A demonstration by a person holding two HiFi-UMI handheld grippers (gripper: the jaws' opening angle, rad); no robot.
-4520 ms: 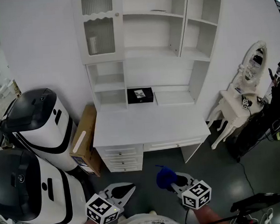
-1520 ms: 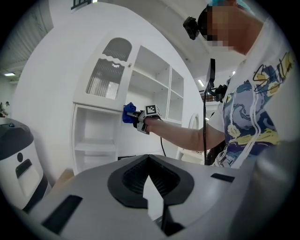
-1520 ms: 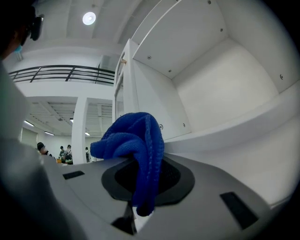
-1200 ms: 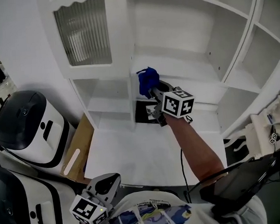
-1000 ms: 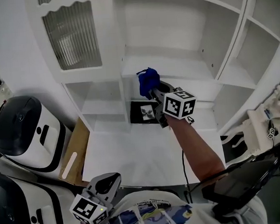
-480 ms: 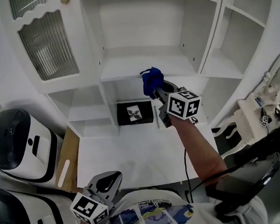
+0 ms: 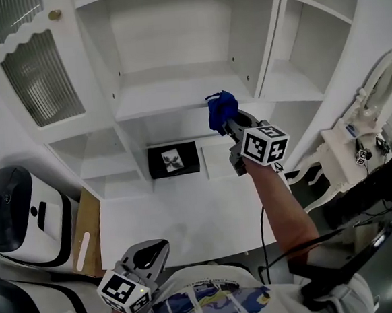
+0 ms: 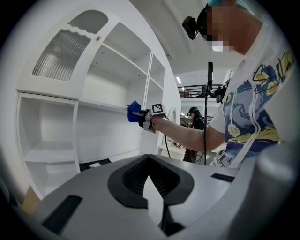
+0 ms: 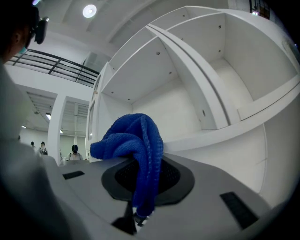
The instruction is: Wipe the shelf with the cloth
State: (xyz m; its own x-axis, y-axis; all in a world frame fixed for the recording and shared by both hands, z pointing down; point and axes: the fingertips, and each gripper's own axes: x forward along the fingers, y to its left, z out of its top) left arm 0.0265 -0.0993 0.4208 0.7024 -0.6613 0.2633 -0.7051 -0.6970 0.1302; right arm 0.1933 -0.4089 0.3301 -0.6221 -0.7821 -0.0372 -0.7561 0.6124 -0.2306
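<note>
A bunched blue cloth (image 7: pixel 222 110) (image 9: pixel 136 145) (image 8: pixel 133 111) is held up by my right gripper (image 7: pixel 234 124), which is shut on it. The cloth hangs just in front of the front edge of the middle shelf (image 7: pixel 171 93) of a white cabinet. In the right gripper view the shelf board (image 9: pixel 243 124) runs just beyond the cloth. My left gripper (image 7: pixel 150 255) stays low by my body, jaws shut with nothing between them (image 8: pixel 152 206).
A black box (image 7: pixel 174 160) sits in the cubby under the shelf, above the white desk top (image 7: pixel 180 214). A glass-front cabinet door (image 7: pixel 30 64) is at upper left. White-and-black machines (image 7: pixel 11 207) stand to the left, a small white vanity (image 7: pixel 357 140) to the right.
I have walked up to the cabinet and raised my right gripper with the cloth to shelf height. Over the last second it has drifted right along the shelf front. The left gripper has stayed low.
</note>
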